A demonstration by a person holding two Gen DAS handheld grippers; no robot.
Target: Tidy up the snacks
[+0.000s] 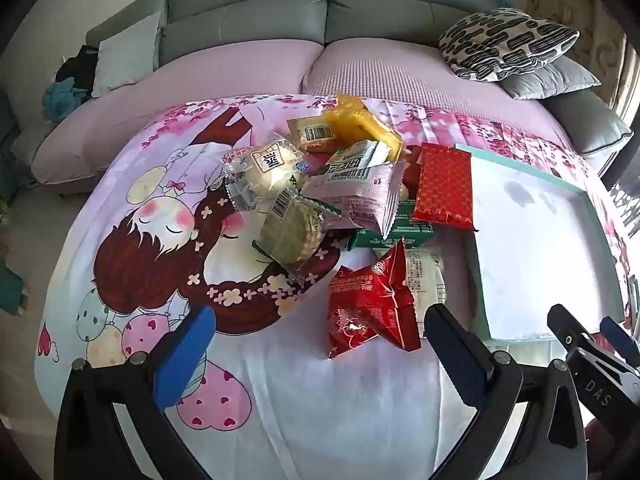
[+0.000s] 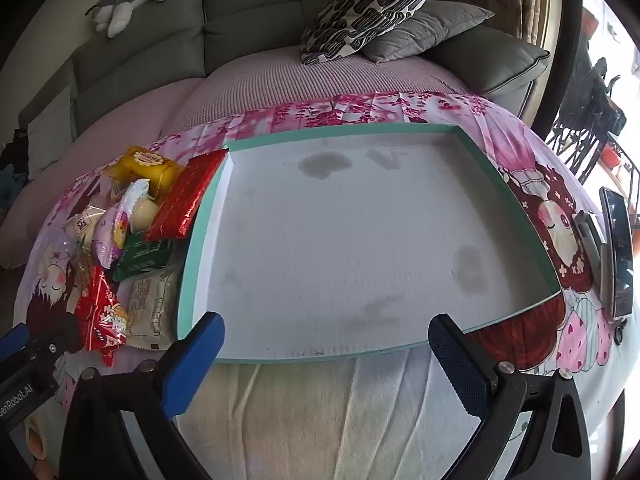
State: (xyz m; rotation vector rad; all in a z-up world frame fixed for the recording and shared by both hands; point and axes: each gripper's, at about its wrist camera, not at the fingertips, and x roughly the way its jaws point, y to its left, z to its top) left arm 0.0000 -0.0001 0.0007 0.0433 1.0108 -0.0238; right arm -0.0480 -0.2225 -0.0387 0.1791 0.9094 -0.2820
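Observation:
A pile of wrapped snacks [image 1: 320, 184] lies on the pink cartoon cloth, left of a shallow teal-rimmed tray [image 1: 532, 248] with a bare white floor. Nearest me is a red crinkled packet [image 1: 372, 300], with a flat red-gold packet [image 1: 444, 186] leaning on the tray's edge. My left gripper [image 1: 320, 348] is open and empty, just short of the red packet. My right gripper [image 2: 326, 344] is open and empty at the tray's near rim [image 2: 320, 356]. The pile also shows in the right wrist view [image 2: 132, 240], left of the tray.
A grey sofa [image 1: 328, 4] with a patterned cushion [image 1: 508, 42] stands behind the table. A phone [image 2: 618, 252] leans on a stand at the right edge of the cloth. The left gripper's tip [image 2: 24, 344] shows at the far left.

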